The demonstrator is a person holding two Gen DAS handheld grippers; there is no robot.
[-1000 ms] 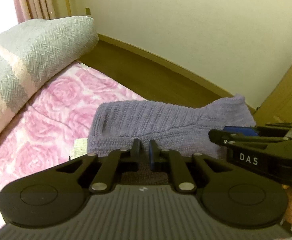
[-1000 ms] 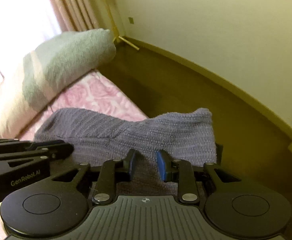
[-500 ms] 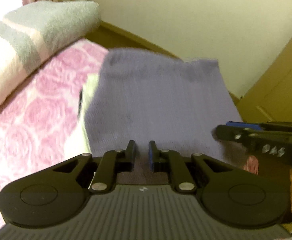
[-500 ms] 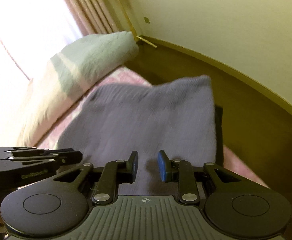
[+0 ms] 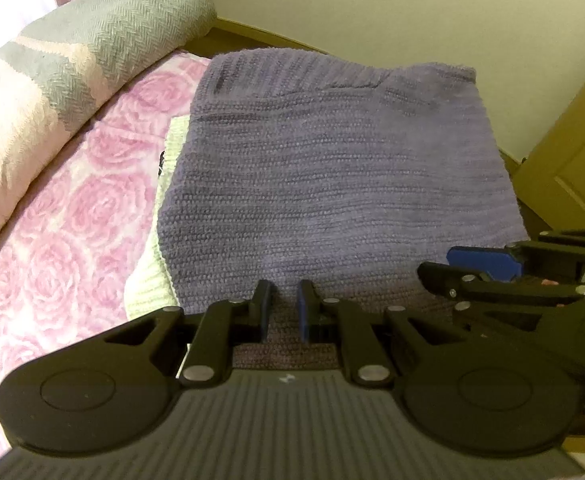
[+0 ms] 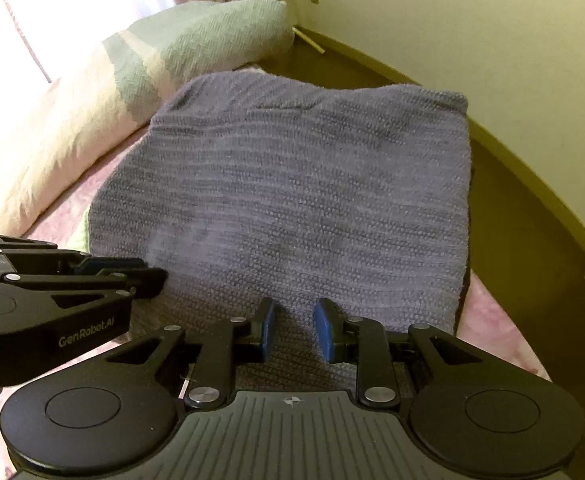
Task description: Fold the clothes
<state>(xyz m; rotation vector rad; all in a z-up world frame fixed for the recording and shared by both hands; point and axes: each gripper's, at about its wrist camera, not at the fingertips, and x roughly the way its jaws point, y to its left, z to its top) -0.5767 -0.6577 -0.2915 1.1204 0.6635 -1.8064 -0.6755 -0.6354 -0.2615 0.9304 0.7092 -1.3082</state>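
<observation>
I have the purple knit sweater (image 5: 332,176) spread over the pink rose bedspread (image 5: 64,216), its long axis running away from me toward the wall, far hem ahead. My left gripper (image 5: 284,304) pinches the near edge, jaws clenched on the knit. My right gripper (image 6: 294,320) grips the same edge just beside it. A pale green garment (image 5: 152,280) peeks out under the sweater's left side.
</observation>
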